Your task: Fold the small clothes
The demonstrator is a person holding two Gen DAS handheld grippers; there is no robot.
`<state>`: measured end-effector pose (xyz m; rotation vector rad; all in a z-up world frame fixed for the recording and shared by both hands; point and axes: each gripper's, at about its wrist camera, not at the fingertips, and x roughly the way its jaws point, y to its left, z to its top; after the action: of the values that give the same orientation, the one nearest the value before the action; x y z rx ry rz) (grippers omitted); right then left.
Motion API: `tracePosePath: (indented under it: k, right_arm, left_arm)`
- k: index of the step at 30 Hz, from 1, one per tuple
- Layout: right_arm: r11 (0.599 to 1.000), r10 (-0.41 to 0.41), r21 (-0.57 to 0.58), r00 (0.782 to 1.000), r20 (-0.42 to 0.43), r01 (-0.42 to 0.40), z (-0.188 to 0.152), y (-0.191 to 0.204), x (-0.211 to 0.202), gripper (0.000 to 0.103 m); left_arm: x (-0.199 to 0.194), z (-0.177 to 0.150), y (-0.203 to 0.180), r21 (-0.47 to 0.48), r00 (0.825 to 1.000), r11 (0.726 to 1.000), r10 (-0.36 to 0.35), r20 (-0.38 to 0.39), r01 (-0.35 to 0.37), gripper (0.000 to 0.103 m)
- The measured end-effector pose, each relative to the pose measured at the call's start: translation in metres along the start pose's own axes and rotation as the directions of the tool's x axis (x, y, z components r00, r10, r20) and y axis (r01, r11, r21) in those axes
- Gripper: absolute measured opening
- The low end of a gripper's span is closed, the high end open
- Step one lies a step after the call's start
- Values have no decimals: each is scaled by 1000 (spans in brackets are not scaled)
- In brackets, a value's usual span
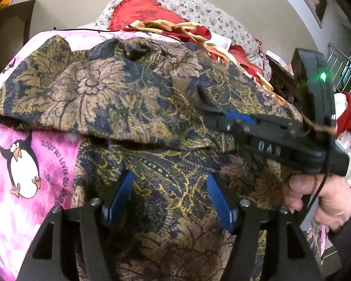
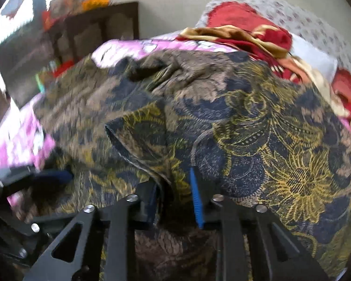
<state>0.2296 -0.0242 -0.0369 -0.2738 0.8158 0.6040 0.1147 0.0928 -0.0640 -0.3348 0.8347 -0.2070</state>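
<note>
A dark blue, gold and tan floral garment (image 1: 138,98) lies spread on the pink penguin blanket (image 1: 23,164), its near part folded over itself. My left gripper (image 1: 170,201) is open, its blue pads (image 1: 121,196) resting on the garment's near part. My right gripper (image 1: 213,107) reaches in from the right in the left wrist view, its tips buried in a cloth fold. In the right wrist view the garment (image 2: 245,121) fills the frame and the right gripper (image 2: 175,201) has cloth bunched between its blue pads (image 2: 196,196), jaws partly apart.
A red and gold cloth pile (image 1: 166,25) and a red frilled cushion (image 1: 138,9) lie beyond the garment, against floral bedding (image 1: 210,16). A dark wooden cabinet (image 2: 86,30) stands at the left of the bed. A railing (image 1: 346,70) is at the far right.
</note>
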Motion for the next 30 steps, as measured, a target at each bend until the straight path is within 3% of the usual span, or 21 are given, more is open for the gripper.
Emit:
tracePosePath:
  k: [5,8,9,14,19,23,30]
  right_arm:
    - [997,72,30,997,30,-73,12,3,4,21]
    - [993,98,56,995,28,-100,18,5,7,3]
    - [990,117,76,992,40,-119,20,2,7,2]
    - [973,102,197,989,111,-122,16,-29,-22,2]
    - [961,-27,275,994,102,-2,-2,-75,-61,2]
    - [933,-159,336,986,56,131,-21,-113,-84,3]
    - [859,-238,471,971,19,201,-69,-171,-111,3]
  left_arm:
    - [1,0,-2,7,1000,1000,10,-2,-10,70]
    - [1,0,-2,11,1000,1000,12,-3,-12,71]
    - [1,0,-2,11,1000,1000,13,-3,-13,71]
    - [2,0,-3,16,1000,1000,16,-5,-16,72]
    - [4,1,-6,31,1000,999,22,-11,-21,75]
    - [5,1,-7,37,1000,999,26,-13,-25,76]
    - [6,1,-9,43,999,999,32,-15,-32,77]
